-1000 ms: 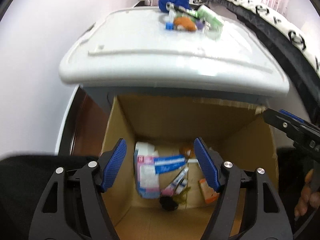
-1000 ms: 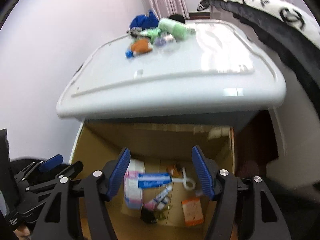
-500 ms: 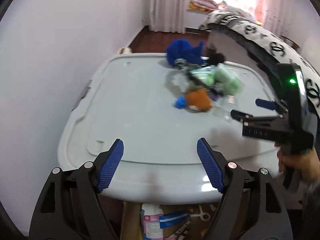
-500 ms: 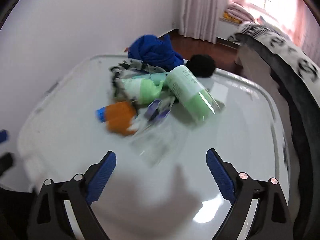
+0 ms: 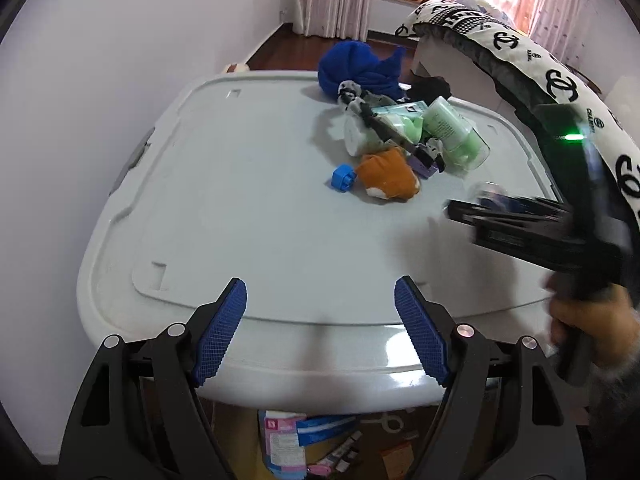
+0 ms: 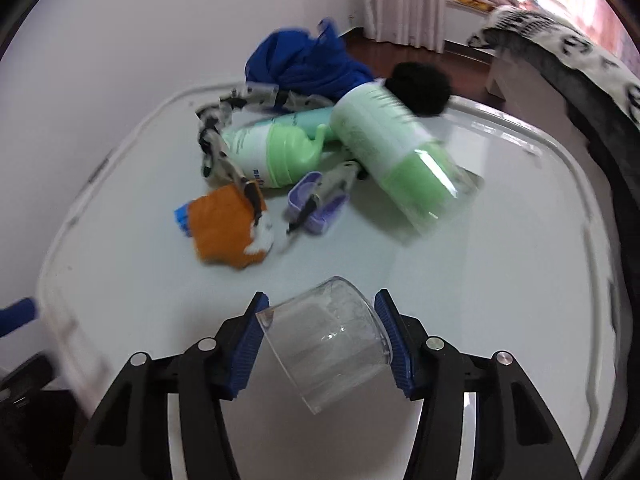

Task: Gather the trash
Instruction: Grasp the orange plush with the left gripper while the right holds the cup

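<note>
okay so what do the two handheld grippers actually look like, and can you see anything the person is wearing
Both the left gripper and the right gripper have black angular frames with cut-out openings and silver rivets at the joints. Their fingers carry blue pads with a fine grid texture. In the left wrist view the right gripper's black body shows a small green light. No cables show. A fuzzy grey sleeve covers the person's wrist.

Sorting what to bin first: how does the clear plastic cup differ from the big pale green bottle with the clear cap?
The clear plastic cup is see-through all over and sits between the right gripper pads; the big pale green bottle is opaque green and untouched. The cup is shorter; the bottle is longer. Both lie tipped over on the white bin lid.
</note>
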{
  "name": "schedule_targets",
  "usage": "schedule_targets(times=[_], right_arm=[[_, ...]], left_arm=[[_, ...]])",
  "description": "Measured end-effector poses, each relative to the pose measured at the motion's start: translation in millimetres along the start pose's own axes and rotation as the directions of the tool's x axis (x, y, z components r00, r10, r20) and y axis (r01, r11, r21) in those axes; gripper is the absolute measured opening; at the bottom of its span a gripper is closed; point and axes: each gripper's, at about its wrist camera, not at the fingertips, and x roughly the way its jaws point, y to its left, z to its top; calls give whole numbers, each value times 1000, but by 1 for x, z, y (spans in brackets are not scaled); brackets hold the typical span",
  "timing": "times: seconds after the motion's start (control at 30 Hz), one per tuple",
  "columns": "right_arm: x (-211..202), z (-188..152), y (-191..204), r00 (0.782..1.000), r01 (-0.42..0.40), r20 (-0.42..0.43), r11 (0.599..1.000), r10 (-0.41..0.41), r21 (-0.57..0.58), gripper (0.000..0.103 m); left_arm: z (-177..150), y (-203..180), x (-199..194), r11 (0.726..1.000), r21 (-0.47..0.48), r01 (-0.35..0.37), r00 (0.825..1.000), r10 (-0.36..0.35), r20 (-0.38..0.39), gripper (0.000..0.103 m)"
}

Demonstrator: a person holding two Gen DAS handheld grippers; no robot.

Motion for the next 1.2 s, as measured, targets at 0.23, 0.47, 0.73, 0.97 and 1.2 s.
schedule_targets(times=[0.23,0.47,0.73,0.97,1.2], right_arm=[[-121,-42,-42,968,8,241,969,-69,248,55],[-131,-50,-66,964,1,251,943,-90,334,55],[-124,-43,-50,968,-66,250,958,-6,280,55],[-115,-43,-26,972,-89,232,967,32,238,55],[-115,-52,-9,974,-51,227,977,3,205,55]], left_arm=[[17,-52,30,979,192,-70,989,43,141,75],[55,-81,92,955,288,-63,991,27,130,75],[79,-87,132,955,295,-39,998,23,59,48],[68,-50,104,982,166,85,995,-93,40,29],[26,-32,4,986,127,105,988,-119,102,29]])
